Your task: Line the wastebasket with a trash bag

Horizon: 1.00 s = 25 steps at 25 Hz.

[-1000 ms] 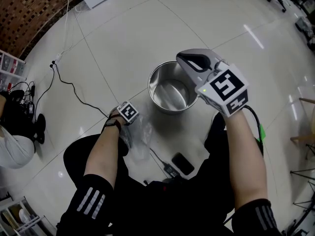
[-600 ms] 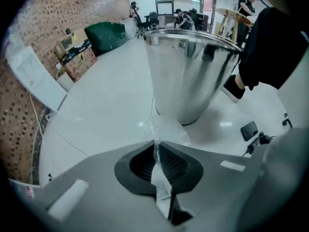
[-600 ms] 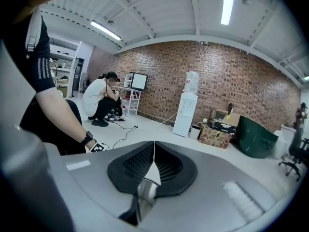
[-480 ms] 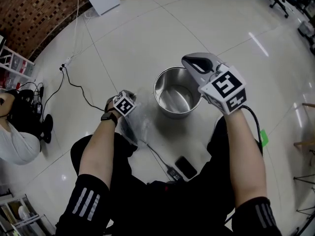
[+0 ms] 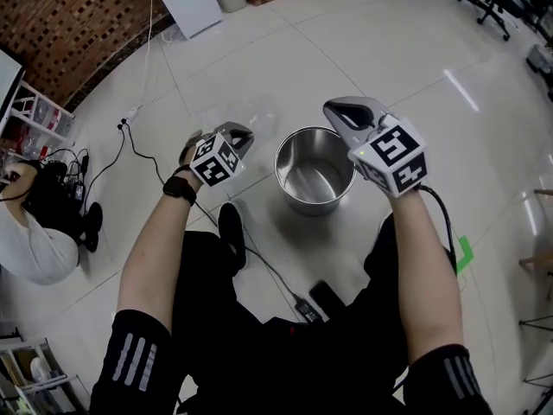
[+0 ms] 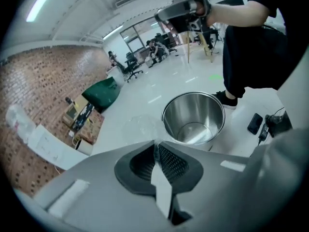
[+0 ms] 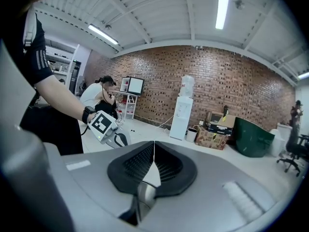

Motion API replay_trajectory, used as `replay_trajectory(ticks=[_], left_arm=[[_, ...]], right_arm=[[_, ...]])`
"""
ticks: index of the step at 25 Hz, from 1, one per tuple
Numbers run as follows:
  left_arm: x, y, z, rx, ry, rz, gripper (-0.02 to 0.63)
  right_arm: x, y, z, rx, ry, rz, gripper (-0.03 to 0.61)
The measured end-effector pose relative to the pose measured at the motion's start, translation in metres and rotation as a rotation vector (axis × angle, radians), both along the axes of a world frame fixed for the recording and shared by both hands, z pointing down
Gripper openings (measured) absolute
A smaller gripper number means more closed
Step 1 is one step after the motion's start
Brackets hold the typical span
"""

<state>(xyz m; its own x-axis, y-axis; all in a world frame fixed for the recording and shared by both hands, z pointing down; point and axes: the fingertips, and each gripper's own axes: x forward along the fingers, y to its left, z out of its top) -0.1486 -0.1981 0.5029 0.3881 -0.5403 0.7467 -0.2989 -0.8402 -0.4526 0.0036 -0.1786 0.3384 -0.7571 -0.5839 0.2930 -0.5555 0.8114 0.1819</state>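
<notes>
Flooring of glossy white tile (image 5: pixel 363 50) lies under everything. On it stands the round stainless-steel wastebasket (image 5: pixel 294 158), upright, its long axis vertical and its open mouth pointing straight up, the inside bare metal. In the head view it sits between the two grippers. The left gripper (image 5: pixel 239 133) hangs just left of the rim, clenched on the thin clear plastic trash bag (image 5: pixel 252 113), which bunches out past the jaw tips, away from the person and beside the basket, not in it. The right gripper (image 5: pixel 341 109) hovers by the far right of the rim, jaws pressed together on nothing. Only the left gripper view shows the film nipped between the pads (image 6: pixel 169 163), and it looks down into the basket. The right gripper view misses the basket and shows a red brick wall (image 7: pixel 231 86) and a white water dispenser (image 7: pixel 181 112). A small black phone (image 5: pixel 327 296) lies by the person's legs.
</notes>
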Motion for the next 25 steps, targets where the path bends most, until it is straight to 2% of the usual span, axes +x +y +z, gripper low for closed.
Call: replay_trajectory(ticks=[3,6,11,15,19,21,25], left_arm=[[0.036,0.01,-0.027,0.038,0.024,0.094,-0.006],[0.076,0.027,-0.035,0.036,0.023,0.199,-0.006],[0.136,0.062,-0.005,-0.012,-0.038,0.361,-0.006],[0.164,0.089,0.032,-0.077,-0.085,0.445,-0.006],[0.176,0.111,0.067,-0.153,-0.12,0.494,-0.006],[0.179,0.116,0.08,-0.188,-0.127,0.504,-0.006],[0.184,0.12,0.089,-0.193,-0.126,0.521,-0.006]], right_arm=[[0.001,-0.003,0.0,-0.005,-0.006,0.01,0.009],[0.007,-0.007,0.0,-0.012,-0.013,0.033,0.009],[0.02,-0.012,-0.007,-0.006,-0.036,0.069,0.009],[0.025,-0.016,-0.002,-0.029,-0.032,0.078,0.009],[0.021,-0.017,0.033,-0.119,0.048,0.037,0.028],[0.015,-0.014,0.061,-0.177,0.126,0.004,0.097],[0.007,-0.003,0.119,-0.268,0.305,-0.065,0.173]])
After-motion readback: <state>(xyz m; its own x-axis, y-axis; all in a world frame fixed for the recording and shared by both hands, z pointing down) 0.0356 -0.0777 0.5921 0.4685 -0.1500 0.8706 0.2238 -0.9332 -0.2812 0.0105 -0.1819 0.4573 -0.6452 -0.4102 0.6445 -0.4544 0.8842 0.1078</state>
